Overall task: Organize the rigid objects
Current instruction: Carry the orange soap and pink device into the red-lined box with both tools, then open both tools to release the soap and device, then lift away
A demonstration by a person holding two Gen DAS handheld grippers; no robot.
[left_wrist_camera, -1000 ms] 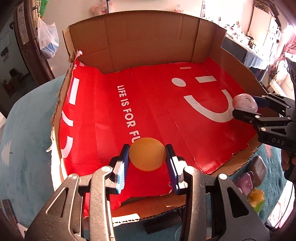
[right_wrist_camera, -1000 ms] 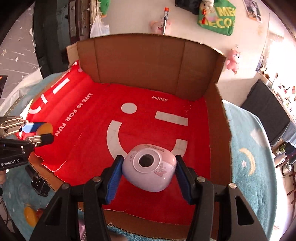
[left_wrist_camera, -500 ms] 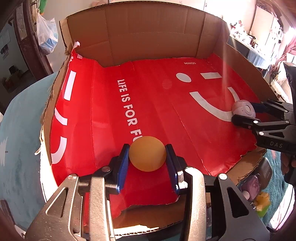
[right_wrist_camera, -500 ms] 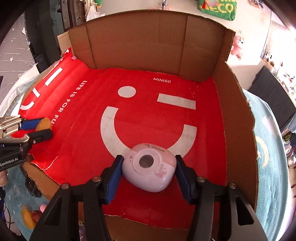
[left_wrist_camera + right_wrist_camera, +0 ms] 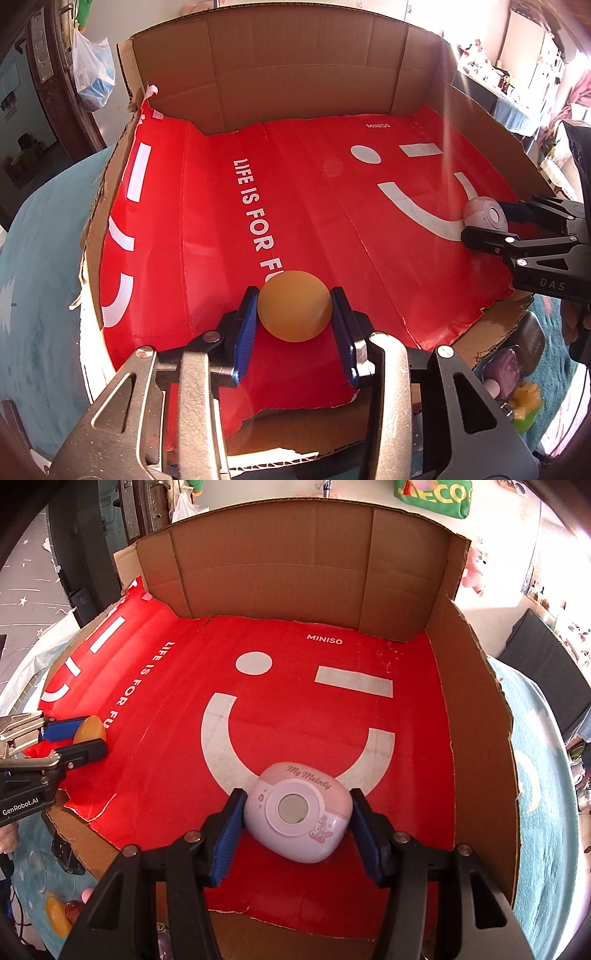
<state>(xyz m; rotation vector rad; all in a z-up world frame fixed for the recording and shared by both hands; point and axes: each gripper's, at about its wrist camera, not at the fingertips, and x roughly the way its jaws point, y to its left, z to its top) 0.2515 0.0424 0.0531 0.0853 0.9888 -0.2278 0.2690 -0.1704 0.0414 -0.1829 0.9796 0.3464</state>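
A lived-in room of a home, likely a bedroom or child's room. A teal rug with moon and star shapes (image 5: 535, 786) covers the surface around a cardboard box (image 5: 306, 572) lined with a red MINISO shopping bag (image 5: 295, 709). Pink plush toys (image 5: 474, 568) sit against a pale wall beside a green fabric item with yellow letters (image 5: 436, 494). A plastic bag (image 5: 92, 74) hangs near a dark wooden door frame (image 5: 55, 74). Cluttered shelves (image 5: 498, 79) stand in bright daylight.
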